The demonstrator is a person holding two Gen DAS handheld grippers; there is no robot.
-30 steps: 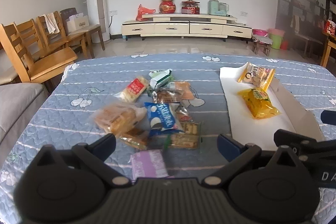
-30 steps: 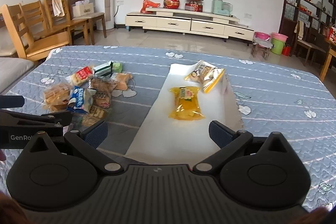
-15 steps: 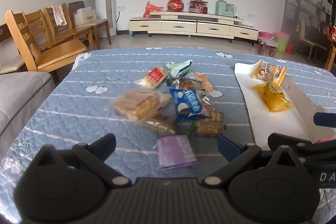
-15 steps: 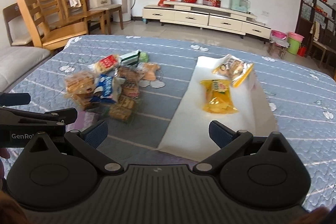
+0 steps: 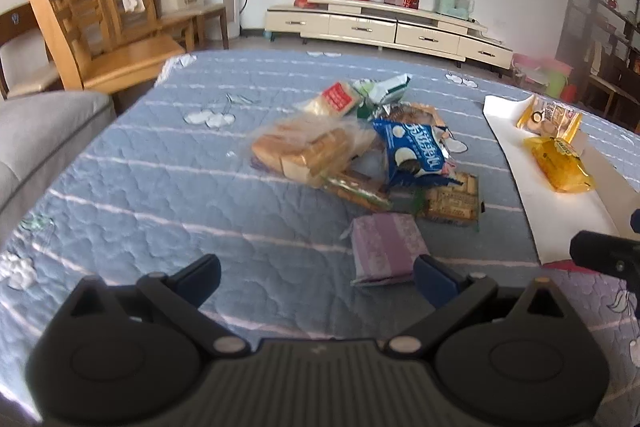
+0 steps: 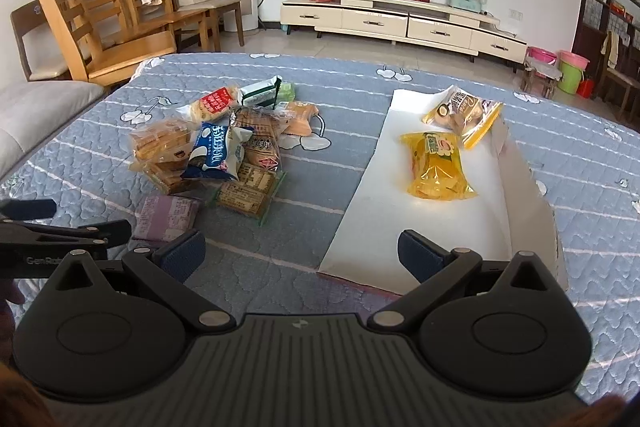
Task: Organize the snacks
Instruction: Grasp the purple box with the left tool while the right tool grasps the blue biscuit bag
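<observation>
The left gripper (image 5: 316,277) is held low over a blue quilted tablecloth (image 5: 160,187), its two fingers spread wide with nothing between them. Its right fingertip (image 5: 434,277) is just beside the near corner of a flat purple snack packet (image 5: 386,247); whether they touch cannot be told. Beyond that packet lies a loose pile of snacks: a clear bag of sliced bread (image 5: 308,151), a blue and white packet (image 5: 416,155), a cracker pack (image 5: 452,201) and a red-labelled pack (image 5: 334,99).

The right gripper (image 6: 300,257) hovers level above the tablecloth, fingers likewise wide apart and empty, at the near end of a shallow white box (image 6: 420,219). In the box lie a yellow snack bag (image 6: 438,167) and, behind it, an orange-edged pastry packet (image 6: 460,115).
</observation>
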